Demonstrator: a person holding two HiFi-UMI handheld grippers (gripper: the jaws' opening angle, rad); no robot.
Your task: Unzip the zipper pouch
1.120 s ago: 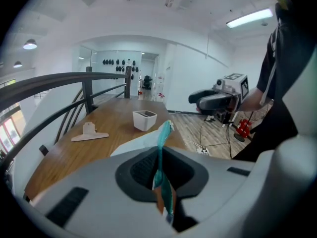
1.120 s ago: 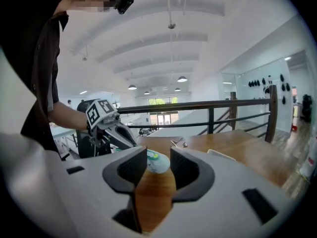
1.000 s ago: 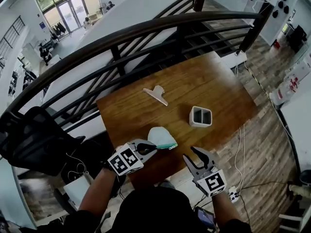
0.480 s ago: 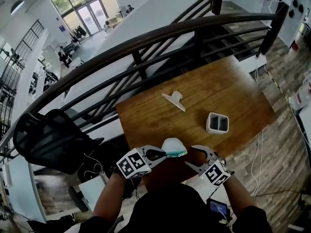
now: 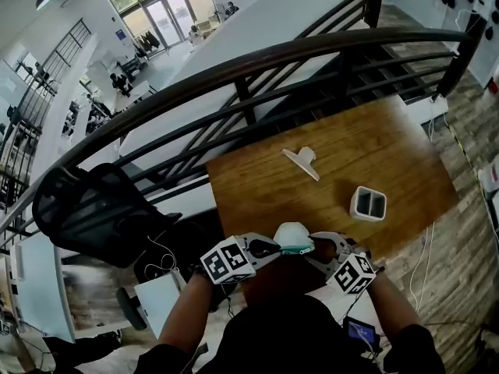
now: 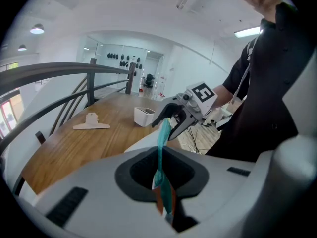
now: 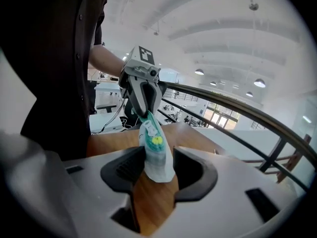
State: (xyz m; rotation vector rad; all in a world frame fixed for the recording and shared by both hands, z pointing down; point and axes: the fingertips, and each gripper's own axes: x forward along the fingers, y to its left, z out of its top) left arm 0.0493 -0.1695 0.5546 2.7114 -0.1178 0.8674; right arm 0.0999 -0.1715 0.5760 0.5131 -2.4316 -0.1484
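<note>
In the head view, the left tool (image 5: 267, 248) and the right tool (image 5: 321, 245) meet at the near edge of the wooden table (image 5: 351, 142), with the zipper pouch (image 5: 294, 237) held between them. Farther off lie a white clip (image 5: 301, 161) and, to its right, a white holder (image 5: 367, 203) with two compartments too dark to tell what they contain. In the left gripper view, the left tool (image 6: 162, 180) is pressed together, pinching the pouch's teal edge (image 6: 161, 148). In the right gripper view, the right tool (image 7: 156, 168) is closing, its jaws apart with the pouch (image 7: 155, 152) standing between them.
</note>
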